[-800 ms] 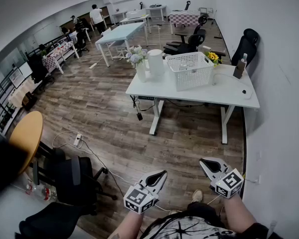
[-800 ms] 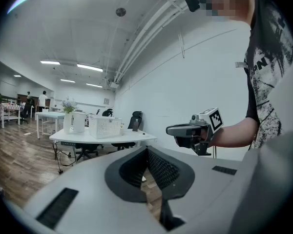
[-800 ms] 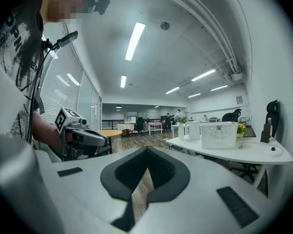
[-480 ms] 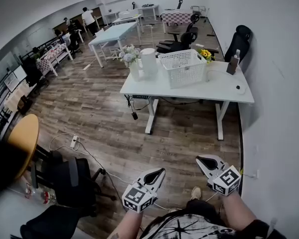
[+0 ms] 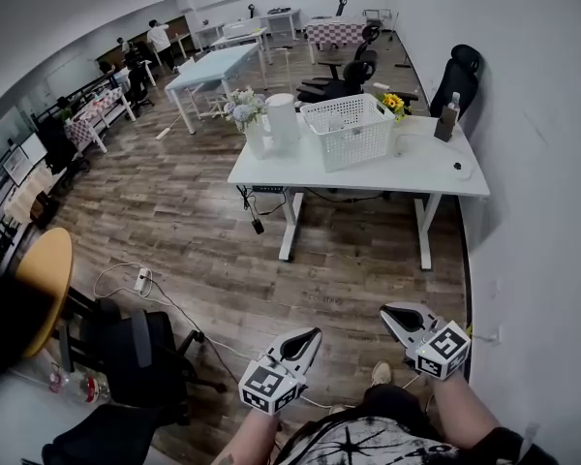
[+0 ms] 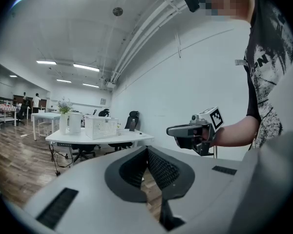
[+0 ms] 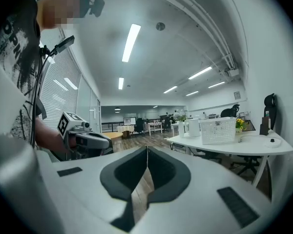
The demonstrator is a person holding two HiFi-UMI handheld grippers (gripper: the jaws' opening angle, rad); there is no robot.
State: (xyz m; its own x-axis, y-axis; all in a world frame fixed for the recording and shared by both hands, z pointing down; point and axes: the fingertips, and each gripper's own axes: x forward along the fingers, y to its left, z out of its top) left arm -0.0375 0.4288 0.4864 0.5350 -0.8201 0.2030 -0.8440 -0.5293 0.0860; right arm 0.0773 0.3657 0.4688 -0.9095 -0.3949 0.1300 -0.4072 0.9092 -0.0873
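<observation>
Wood floor (image 5: 203, 221): plank boards across the whole room; both grippers hang above it at 6 o'clock in the head view
White desk (image 5: 412, 170): well apart from both grippers, at 12 o'clock from them, along the wall
Round wooden table (image 5: 41, 284): at 9 o'clock from the left gripper, cut off by the frame edge
Black chair (image 5: 136, 356): on the floor near the left gripper, at its 9 o'clock
White basket (image 5: 347, 131): stands on the desk, in the middle of the top
White jug (image 5: 282, 121): upright on the desk just beside the basket, at its 9 o'clock, with a vase of flowers (image 5: 244, 114) just beyond it on the same side
Left gripper (image 5: 313, 334): jaws pressed together with the tips meeting and nothing between them, as its own view shows; it points toward 1 o'clock
Right gripper (image 5: 387, 310): jaws likewise closed tip to tip and empty; it points toward 10 o'clock and sits apart from the left gripper, at its 3 o'clock
Shoe (image 5: 381, 375): on the floor between the two grippers, nearer the right one, at its 6 o'clock
Power strip (image 5: 140, 281): lies on the floor at 10 o'clock from the left gripper, a cable trailing from it
</observation>
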